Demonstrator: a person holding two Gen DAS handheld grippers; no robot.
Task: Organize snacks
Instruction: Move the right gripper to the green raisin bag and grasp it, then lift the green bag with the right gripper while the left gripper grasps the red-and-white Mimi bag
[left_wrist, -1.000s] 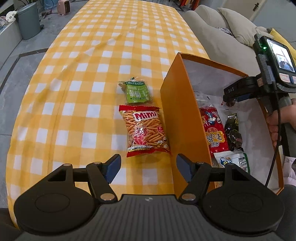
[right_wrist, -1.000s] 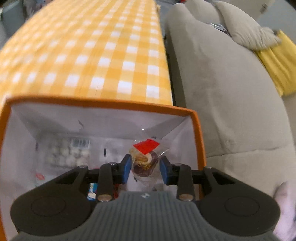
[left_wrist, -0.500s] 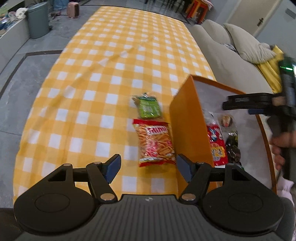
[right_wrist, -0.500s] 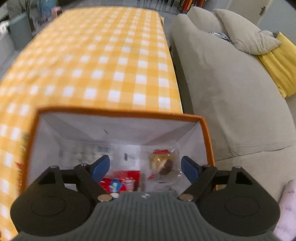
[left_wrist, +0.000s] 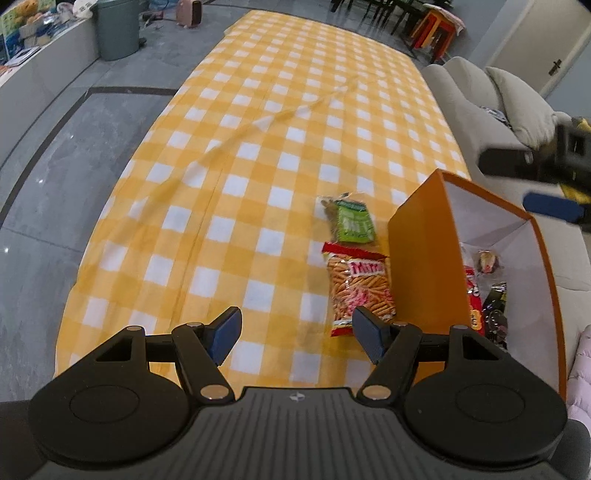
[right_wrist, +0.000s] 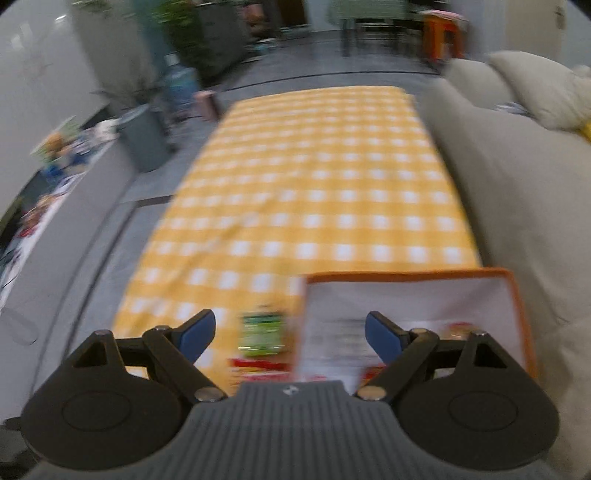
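A long table (left_wrist: 280, 122) wears a yellow and white checked cloth, and an orange box with white inside walls (left_wrist: 424, 258) stands on it at the near right edge, next to a grey sofa (left_wrist: 469, 99). The left gripper (left_wrist: 297, 334) hangs over the near end of the table with its two blue-tipped fingers (left_wrist: 223, 334) spread wide and nothing between them. Just past it lies a red bag of stick snacks (left_wrist: 356, 288) flat on the cloth, its right side close beside the orange wall of the box. A small green bag of raisins (left_wrist: 351, 223) lies just beyond the red bag, a bit farther from the box. Inside the box sit a round chocolate treat in clear wrap (left_wrist: 487, 261) near the far wall, a red packet (left_wrist: 472, 302) against the left wall and a black packet (left_wrist: 495, 306) to its right. The right gripper (right_wrist: 290, 334) is up above the near left part of the box, and its own view is blurry. Its blue-tipped fingers (right_wrist: 195, 334) are also spread wide and hold nothing. Below them the green bag of raisins (right_wrist: 263, 334) shows as a green smear to the left of the box (right_wrist: 517, 295). In the left view the right gripper shows as a dark blurred shape above the far right corner of the box. A grey bin (left_wrist: 116, 31) stands on the floor far off on the left.
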